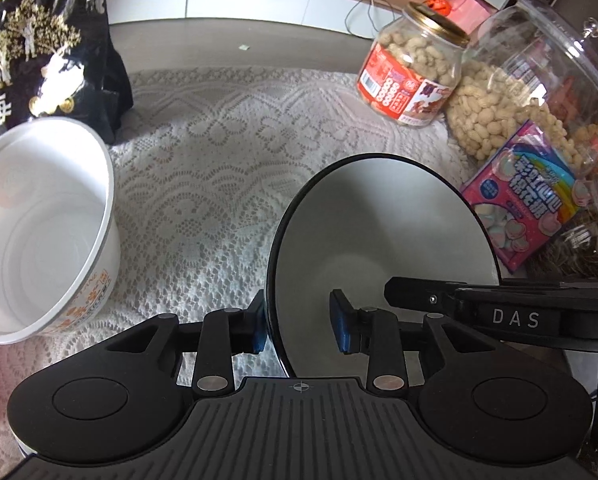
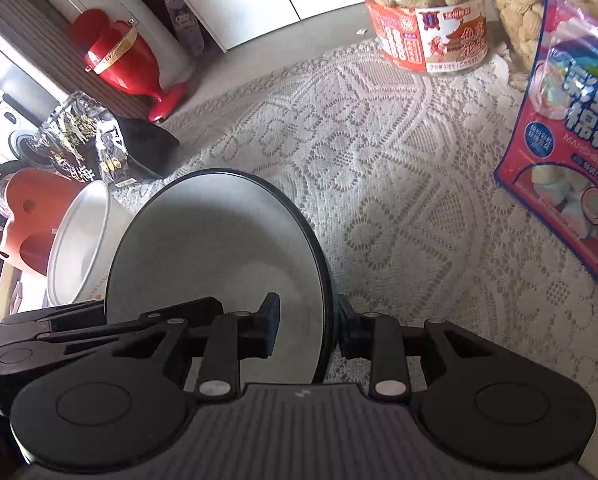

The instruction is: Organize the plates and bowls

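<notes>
Black-rimmed grey bowl (image 1: pixel 379 232); white paper bowl (image 1: pixel 39 232), orange print; white lace tablecloth (image 1: pixel 219 168); red-labelled peanut jar (image 1: pixel 415 68).

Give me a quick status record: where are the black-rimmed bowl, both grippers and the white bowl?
black-rimmed bowl: tilted, opening toward both cameras, over the lace cloth
left gripper: straddles the bowl's near rim; grip unclear
right gripper: straddles the same rim alongside; grip unclear
white bowl: empty, left of the black-rimmed bowl
clutter: peanut jar, marshmallow bag, far right
</notes>
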The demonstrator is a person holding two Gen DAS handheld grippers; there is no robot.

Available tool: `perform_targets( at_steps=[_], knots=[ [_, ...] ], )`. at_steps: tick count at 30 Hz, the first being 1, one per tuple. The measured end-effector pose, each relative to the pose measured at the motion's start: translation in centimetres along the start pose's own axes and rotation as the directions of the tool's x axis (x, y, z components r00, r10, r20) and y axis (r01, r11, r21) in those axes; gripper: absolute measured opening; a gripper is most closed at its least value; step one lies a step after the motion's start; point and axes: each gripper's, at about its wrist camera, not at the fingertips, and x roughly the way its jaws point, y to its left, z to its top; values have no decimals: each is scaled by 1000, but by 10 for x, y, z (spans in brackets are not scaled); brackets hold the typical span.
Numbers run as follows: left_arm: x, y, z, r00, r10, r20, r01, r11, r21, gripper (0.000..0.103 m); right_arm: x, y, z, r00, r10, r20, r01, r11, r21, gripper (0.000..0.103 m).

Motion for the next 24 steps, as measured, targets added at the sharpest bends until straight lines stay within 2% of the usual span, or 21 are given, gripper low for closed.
perform_targets(
  at_steps=[5,8,11,14,17,20,22,24],
  knots=[
    [-38,-23,-5,998,-61,-2,61,998,19,36,-57,5,-8,996,6,87,-3,1000,-30,30],
    [-53,-42,-19,994,-99,-35,101,994,50,36,-95,5,-26,992,-20,127,28,997,-68,30],
    [-57,-64,-39,987,-133,-91,142,985,95,37,-121,-2,-45,990,-57,128,67,995,-73,31],
    [-50,-80,-59,974,-161,-157,182,974,133,36,-131,-18,-65,991,-89,99,95,994,-61,31],
    [-36,-89,-78,964,-152,-217,187,970,154,34,-129,-37,-87,993,-109,43,111,993,-49,31],
    [-28,-92,-85,964,-126,-233,167,973,162,31,-122,-51,-100,991,-135,17,135,990,-28,31],
    [-29,-90,-85,969,-124,-212,160,974,163,28,-118,-62,-104,995,-104,6,104,995,5,30],
    [-32,-91,-82,975,-111,-192,147,972,182,30,-118,-68,-105,996,-91,8,91,996,12,30]
  ],
)
